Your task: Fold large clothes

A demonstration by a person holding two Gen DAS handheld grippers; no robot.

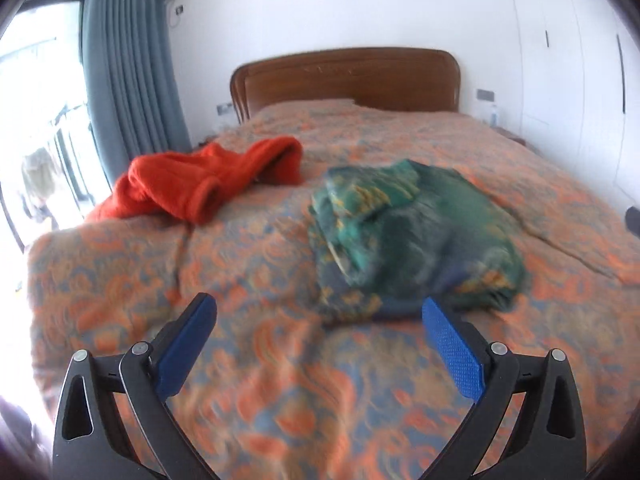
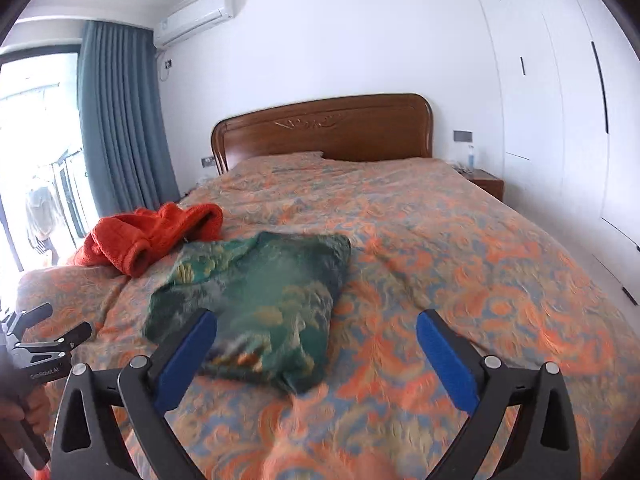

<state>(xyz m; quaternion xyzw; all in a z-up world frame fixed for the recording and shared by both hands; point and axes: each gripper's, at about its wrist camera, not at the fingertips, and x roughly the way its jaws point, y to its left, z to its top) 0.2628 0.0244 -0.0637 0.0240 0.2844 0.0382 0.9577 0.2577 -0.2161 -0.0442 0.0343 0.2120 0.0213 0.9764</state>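
A green patterned garment (image 1: pixel 416 236) lies folded in a compact stack on the bed; it also shows in the right wrist view (image 2: pixel 256 304). An orange fleece garment (image 1: pixel 200 180) lies crumpled at the bed's left side, also in the right wrist view (image 2: pixel 152 236). My left gripper (image 1: pixel 320 312) is open and empty, held above the bedspread just short of the green stack. My right gripper (image 2: pixel 316 326) is open and empty, above the stack's near right corner. The left gripper's body (image 2: pixel 44 344) shows at the left edge of the right wrist view.
The bed has an orange and blue floral bedspread (image 2: pixel 460 260) and a wooden headboard (image 2: pixel 324 132). Blue curtain (image 2: pixel 120 120) and bright window stand at left. White wardrobe doors (image 2: pixel 560 100) line the right wall, with a nightstand (image 2: pixel 486 182) beside the bed.
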